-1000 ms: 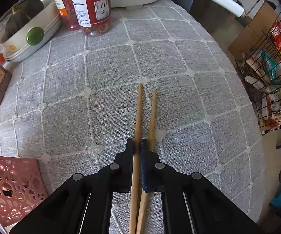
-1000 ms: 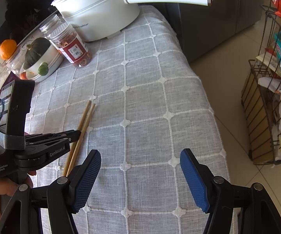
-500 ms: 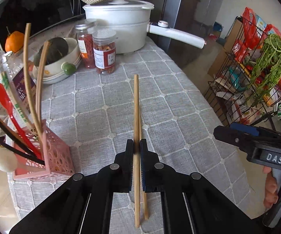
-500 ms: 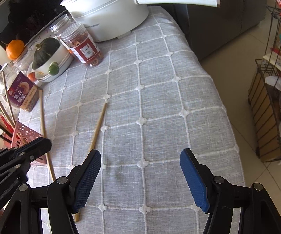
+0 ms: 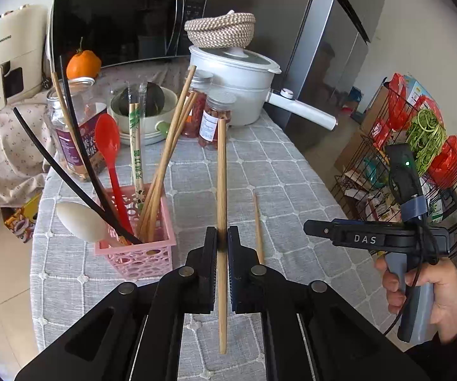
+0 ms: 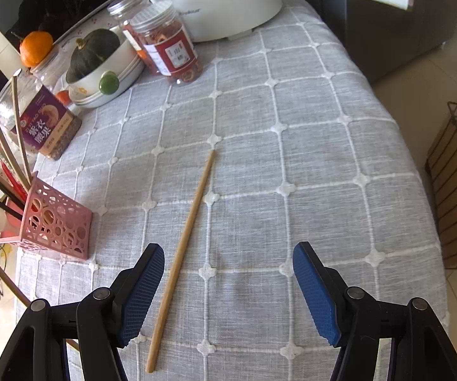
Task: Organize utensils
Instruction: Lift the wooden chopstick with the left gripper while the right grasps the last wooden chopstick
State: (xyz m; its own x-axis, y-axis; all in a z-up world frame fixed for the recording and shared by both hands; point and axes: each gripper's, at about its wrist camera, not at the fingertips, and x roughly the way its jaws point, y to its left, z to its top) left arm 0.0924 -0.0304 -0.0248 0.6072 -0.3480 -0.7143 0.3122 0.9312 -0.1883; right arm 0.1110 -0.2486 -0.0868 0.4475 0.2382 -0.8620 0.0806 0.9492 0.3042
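The left hand-held gripper [image 5: 222, 238] is clamped on one wooden chopstick [image 5: 221, 190], lifted clear of the counter [image 5: 292, 190] and pointing away from the camera toward the far edge. Just to its left, near the counter's left edge, stands the pink holder [image 5: 145, 254], already stocked with several wooden chopsticks, a wrapped pair, black chopsticks, a red spoon [image 5: 109, 146] and a white spoon [image 5: 80, 222]. So most of the sorting looks done, and the gripped stick appears to be on its way to that holder.

The right hand-held gripper [image 6: 228, 289] hangs wide apart with nothing between its pads, over the near part of the counter. The second chopstick [image 6: 184, 241] lies flat on the grey cloth, running from near the left pad diagonally up toward the middle of the counter; it is not yet picked up.

What remains, by my reading: drop the held chopstick into the holder, then collect the loose one and add it too. No other stray utensils show on the cloth.
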